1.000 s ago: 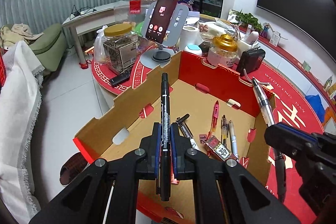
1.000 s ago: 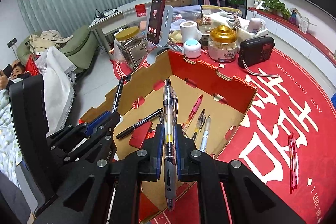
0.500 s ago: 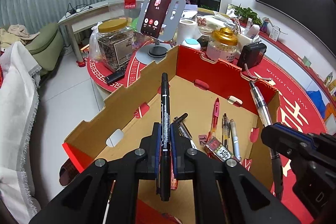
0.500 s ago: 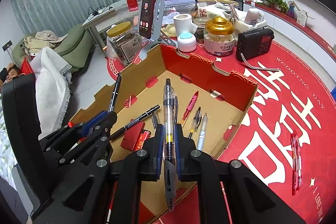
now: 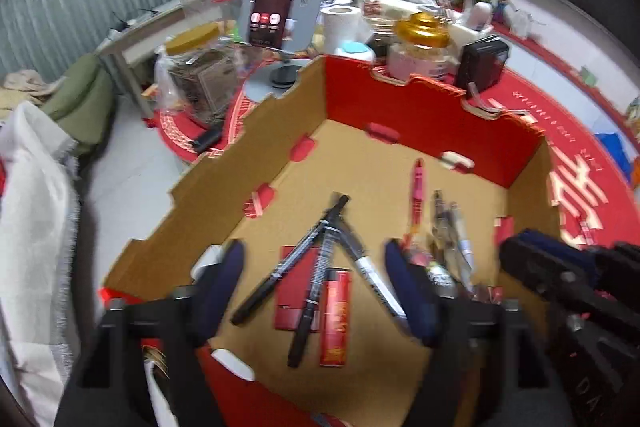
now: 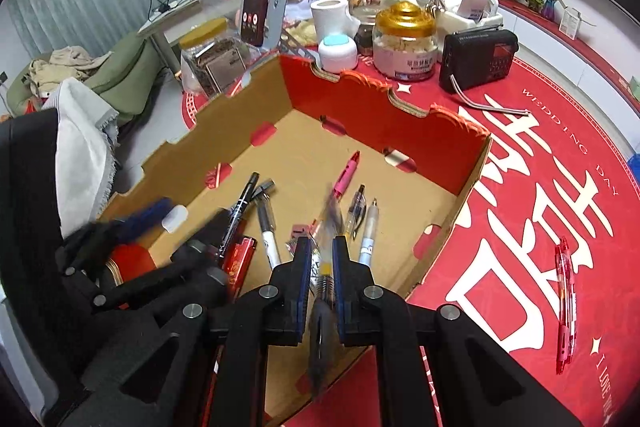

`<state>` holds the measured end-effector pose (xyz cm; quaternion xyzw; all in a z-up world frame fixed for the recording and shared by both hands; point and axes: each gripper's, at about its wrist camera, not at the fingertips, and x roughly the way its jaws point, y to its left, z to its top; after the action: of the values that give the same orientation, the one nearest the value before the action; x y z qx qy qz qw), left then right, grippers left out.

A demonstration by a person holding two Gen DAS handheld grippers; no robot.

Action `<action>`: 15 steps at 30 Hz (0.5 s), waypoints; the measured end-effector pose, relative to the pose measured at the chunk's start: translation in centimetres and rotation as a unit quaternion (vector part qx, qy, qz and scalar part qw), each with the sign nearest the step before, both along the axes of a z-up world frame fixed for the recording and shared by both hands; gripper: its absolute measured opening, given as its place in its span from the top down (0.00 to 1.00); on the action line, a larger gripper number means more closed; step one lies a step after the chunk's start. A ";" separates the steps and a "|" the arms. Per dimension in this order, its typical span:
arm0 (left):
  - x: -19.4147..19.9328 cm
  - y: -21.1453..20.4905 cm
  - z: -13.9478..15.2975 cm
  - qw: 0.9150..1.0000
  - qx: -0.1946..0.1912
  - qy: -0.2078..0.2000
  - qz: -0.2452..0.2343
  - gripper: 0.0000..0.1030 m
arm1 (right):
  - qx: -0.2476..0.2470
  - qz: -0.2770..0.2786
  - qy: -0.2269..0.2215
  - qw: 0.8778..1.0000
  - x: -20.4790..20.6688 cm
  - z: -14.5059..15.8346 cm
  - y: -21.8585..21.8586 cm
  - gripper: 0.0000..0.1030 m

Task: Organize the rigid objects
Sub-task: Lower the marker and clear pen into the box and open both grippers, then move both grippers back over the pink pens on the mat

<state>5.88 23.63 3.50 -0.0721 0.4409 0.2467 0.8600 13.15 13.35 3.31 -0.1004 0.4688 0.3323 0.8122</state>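
Left wrist view: the left gripper hangs spread wide and empty over the box, black markers and red packs lying on the cardboard floor between its blurred fingers. In the right wrist view, the right gripper is above the box's near edge with its jaws slightly parted around a clear pen; the pen is smeared by motion, so whether it is gripped or slipping free cannot be told. A pink pen, a grey pen and others are already inside the box. Judging by the table, the job is well along but unfinished: one red pen lies on the red cloth, well apart from the box, yet to be collected.
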 end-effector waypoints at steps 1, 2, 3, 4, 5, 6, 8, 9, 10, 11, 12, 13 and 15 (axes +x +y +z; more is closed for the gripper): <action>-0.1 0.1 0.0 1.000 0.000 0.001 0.001 0.23 | -0.002 -0.004 -0.006 1.000 0.1 0.1 -0.3 0.74; -0.1 0.2 -0.1 1.000 -0.003 0.004 0.003 0.20 | 0.001 -0.008 -0.009 1.000 0.1 0.3 -0.7 0.63; -0.2 0.4 -0.1 1.000 -0.006 0.007 0.006 0.20 | 0.004 -0.015 -0.014 1.000 0.1 0.5 -1.1 0.57; -0.2 0.6 -0.3 1.000 -0.014 0.014 0.010 0.16 | 0.011 -0.020 -0.018 1.000 0.1 0.8 -1.5 0.43; -0.3 0.8 -0.4 1.000 -0.020 0.017 0.012 0.13 | 0.020 -0.023 -0.020 0.999 0.1 1.1 -1.8 0.28; -0.3 0.7 -0.3 0.999 -0.025 0.017 0.011 0.02 | 0.038 -0.027 -0.023 0.999 -0.1 1.6 -2.6 0.23; -0.7 0.3 -0.2 1.000 -0.028 0.010 0.006 0.00 | 0.050 -0.035 -0.028 0.998 -0.4 2.3 -3.6 0.21; -0.8 0.0 -0.1 1.000 -0.028 0.006 0.004 0.00 | 0.052 -0.037 -0.031 0.998 -0.6 2.5 -4.1 0.21; -1.1 -0.5 0.2 1.000 -0.028 -0.003 0.003 0.00 | 0.053 -0.039 -0.034 0.997 -1.0 2.7 -5.1 0.21; -1.4 -1.0 0.6 1.000 -0.030 -0.010 0.001 0.00 | 0.054 -0.043 -0.036 0.997 -1.2 2.7 -5.8 0.21; -1.6 -1.5 1.0 0.999 -0.033 -0.017 -0.003 0.00 | 0.055 -0.050 -0.036 0.997 -1.6 2.5 -7.2 0.21; -1.8 -2.4 1.4 0.999 -0.041 -0.028 -0.011 0.00 | 0.056 -0.057 -0.034 0.996 -1.8 2.2 -8.3 0.21; -2.1 -3.8 2.2 0.997 -0.053 -0.043 -0.027 0.00 | 0.050 -0.085 -0.026 0.995 -2.1 1.2 -11.2 0.21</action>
<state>3.74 19.84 5.69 -0.1164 0.4177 0.1963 0.8794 11.10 2.13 4.53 -0.0275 0.4373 0.2825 0.8534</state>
